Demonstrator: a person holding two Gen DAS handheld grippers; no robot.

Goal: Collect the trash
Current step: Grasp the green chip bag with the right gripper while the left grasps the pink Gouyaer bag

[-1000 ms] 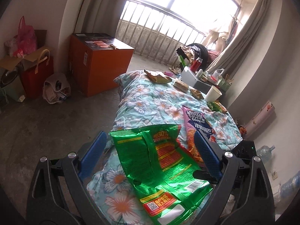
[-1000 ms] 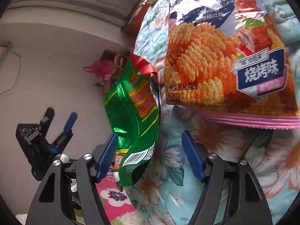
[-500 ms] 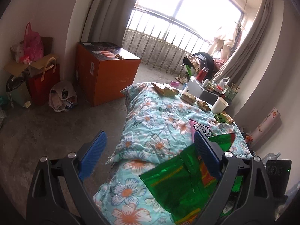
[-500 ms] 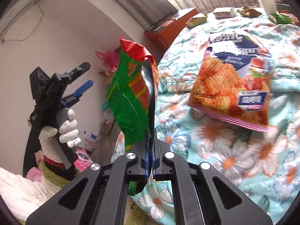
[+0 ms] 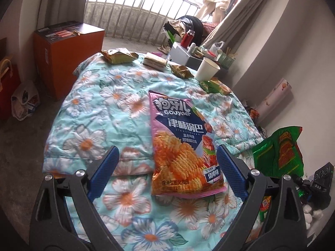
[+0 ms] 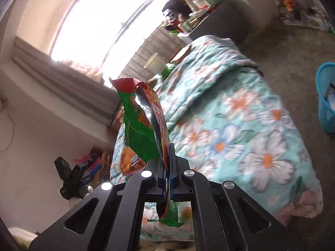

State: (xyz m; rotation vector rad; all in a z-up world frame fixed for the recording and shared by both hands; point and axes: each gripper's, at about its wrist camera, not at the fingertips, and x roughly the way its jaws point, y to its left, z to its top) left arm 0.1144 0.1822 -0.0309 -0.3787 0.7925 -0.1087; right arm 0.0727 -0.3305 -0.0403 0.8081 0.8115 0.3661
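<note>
My right gripper (image 6: 166, 163) is shut on the lower part of an empty green snack bag (image 6: 144, 125), which stands up between the pads, lifted off the bed. The left wrist view shows that green bag (image 5: 280, 154) at the right edge, beside the bed. My left gripper (image 5: 167, 167) is open, its blue pads (image 5: 102, 173) on either side of a pink and orange crisp bag (image 5: 180, 146) lying flat on the floral quilt (image 5: 100, 113); the pads do not press on it. Further wrappers (image 5: 118, 55) and a white paper cup (image 5: 206, 69) sit at the quilt's far end.
A blue mesh basket (image 6: 325, 96) stands on the floor at the right of the bed. An orange box (image 5: 67, 50), a red bag and a white bag sit on the floor at the left. A cluttered low table (image 5: 188, 52) and curtains lie beyond the bed.
The right gripper closed on the green bag, lifted it off the quilt and swung it away to the right. The left gripper moved over the pink crisp bag.
</note>
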